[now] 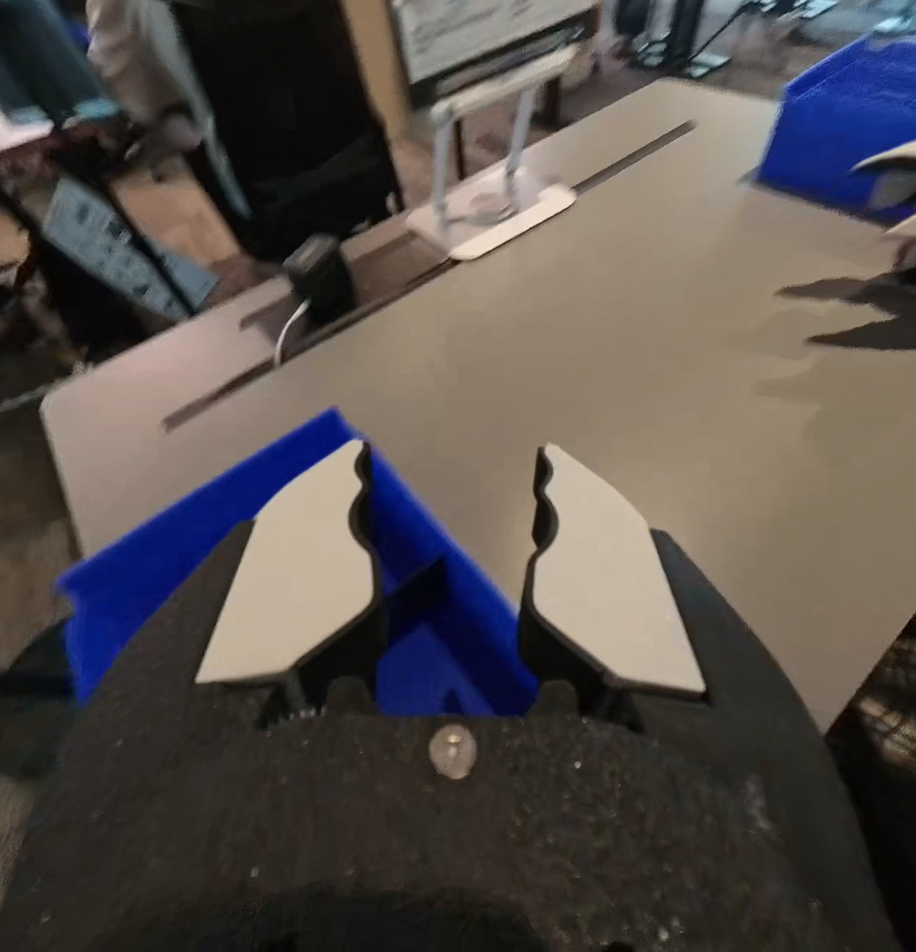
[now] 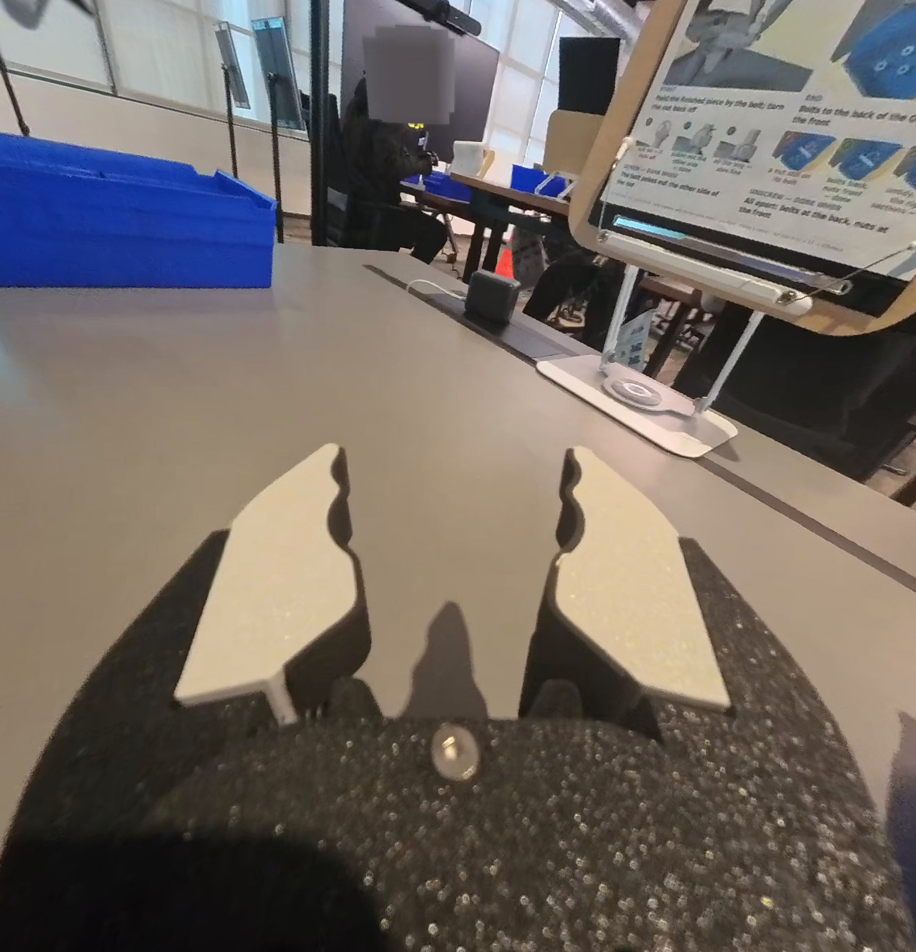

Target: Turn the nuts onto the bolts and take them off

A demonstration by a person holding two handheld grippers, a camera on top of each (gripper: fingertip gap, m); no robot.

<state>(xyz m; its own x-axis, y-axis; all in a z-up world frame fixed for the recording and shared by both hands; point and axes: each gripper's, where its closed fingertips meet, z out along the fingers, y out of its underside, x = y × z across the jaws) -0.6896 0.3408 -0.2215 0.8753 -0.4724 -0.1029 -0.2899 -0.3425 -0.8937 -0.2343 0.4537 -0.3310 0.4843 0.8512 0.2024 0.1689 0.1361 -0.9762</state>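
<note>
My left gripper [image 1: 452, 453] is open and empty. It hovers over a blue bin [image 1: 420, 525] with a dark divider that stands at the near left corner of the grey table [image 1: 600, 386]. No nuts or bolts show in either view. My right gripper [image 2: 453, 458] is open and empty, low over the bare table [image 2: 291, 386]. The blue bin [image 2: 116, 221] shows at the far left in the right wrist view. The other gripper shows blurred at the right edge of the left wrist view [image 1: 909, 206], in front of a second blue bin [image 1: 852, 118].
A tablet on a white stand [image 2: 754, 154] with its base plate [image 2: 646, 407] stands at the table's far edge. A small dark box [image 2: 492, 304] with a white cable sits in a slot along that edge. A person sits at a desk behind. Spacing between my two grippers at the tips: around 50 centimeters.
</note>
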